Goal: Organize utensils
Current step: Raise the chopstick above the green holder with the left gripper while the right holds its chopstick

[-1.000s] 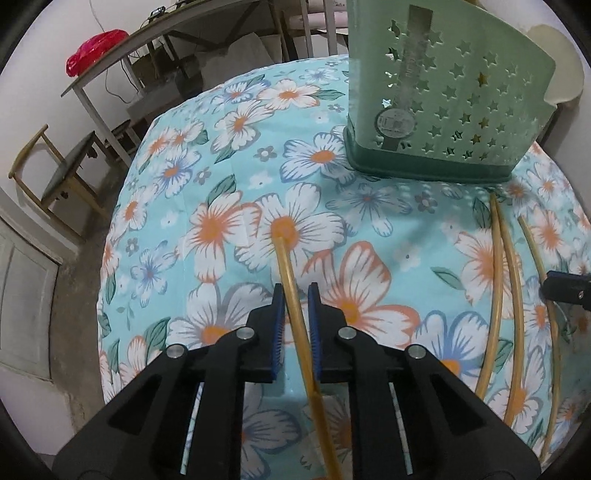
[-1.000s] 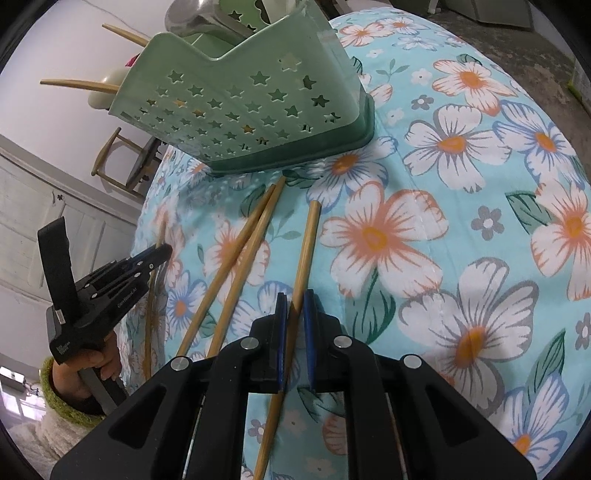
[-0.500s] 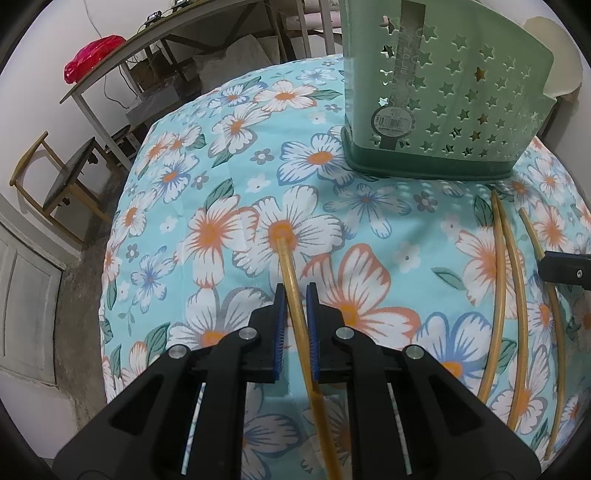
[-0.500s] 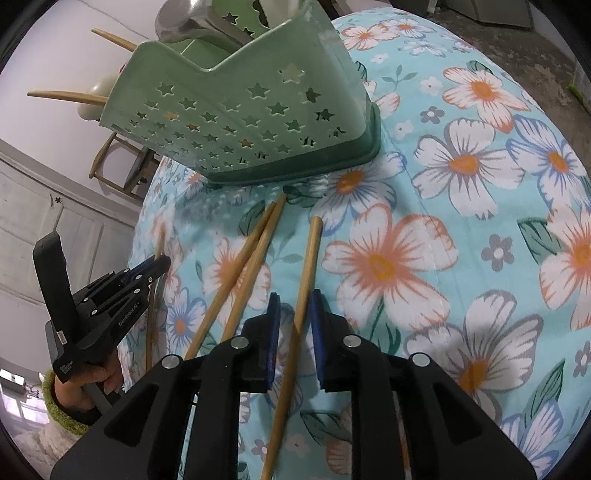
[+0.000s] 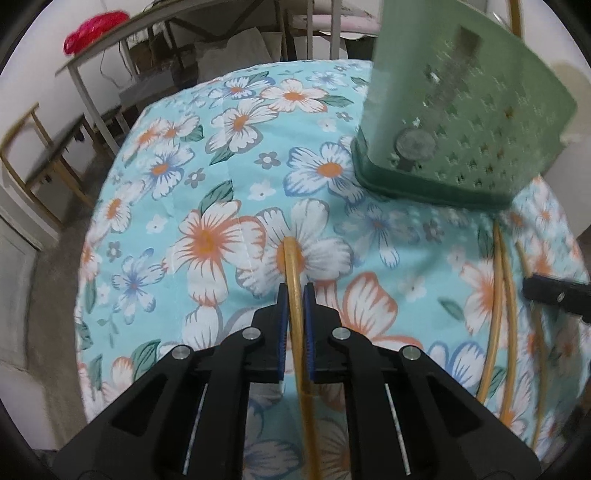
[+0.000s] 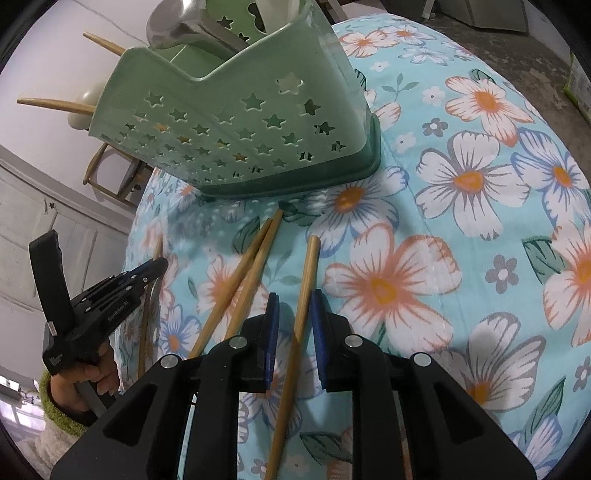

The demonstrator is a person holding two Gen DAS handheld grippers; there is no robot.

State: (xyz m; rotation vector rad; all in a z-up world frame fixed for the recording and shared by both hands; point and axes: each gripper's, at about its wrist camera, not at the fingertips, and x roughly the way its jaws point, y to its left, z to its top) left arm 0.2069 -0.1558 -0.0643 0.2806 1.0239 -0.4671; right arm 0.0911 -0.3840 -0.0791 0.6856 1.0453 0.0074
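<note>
bamboo chopstick (image 5: 295, 280) sits pinched between the blue pads of the left gripper (image 5: 295, 306), jaws closed tight on it, tip poking out at 12 o'clock over the floral tablecloth (image 5: 207, 184). green star-punched utensil holder (image 5: 454, 122) stands at 1 o'clock of that gripper, blurred. two more chopsticks (image 5: 502, 306) lie side by side on the cloth at 3 o'clock, near the tip of the other tool.

right wrist view: left gripper (image 6: 147, 273) at 9 o'clock, gripped by a hand (image 6: 88, 380), thin chopstick running through its tip. the pair of chopsticks (image 6: 243, 280) lies touching each other at 11 o'clock of the right gripper (image 6: 293, 314). right gripper jaws are parted, a single chopstick (image 6: 306, 280) lying loose in the gap, neither pad touching it. holder (image 6: 236, 125) at 12 o'clock, spoon (image 6: 177, 22) and chopsticks sticking out of it.
</note>
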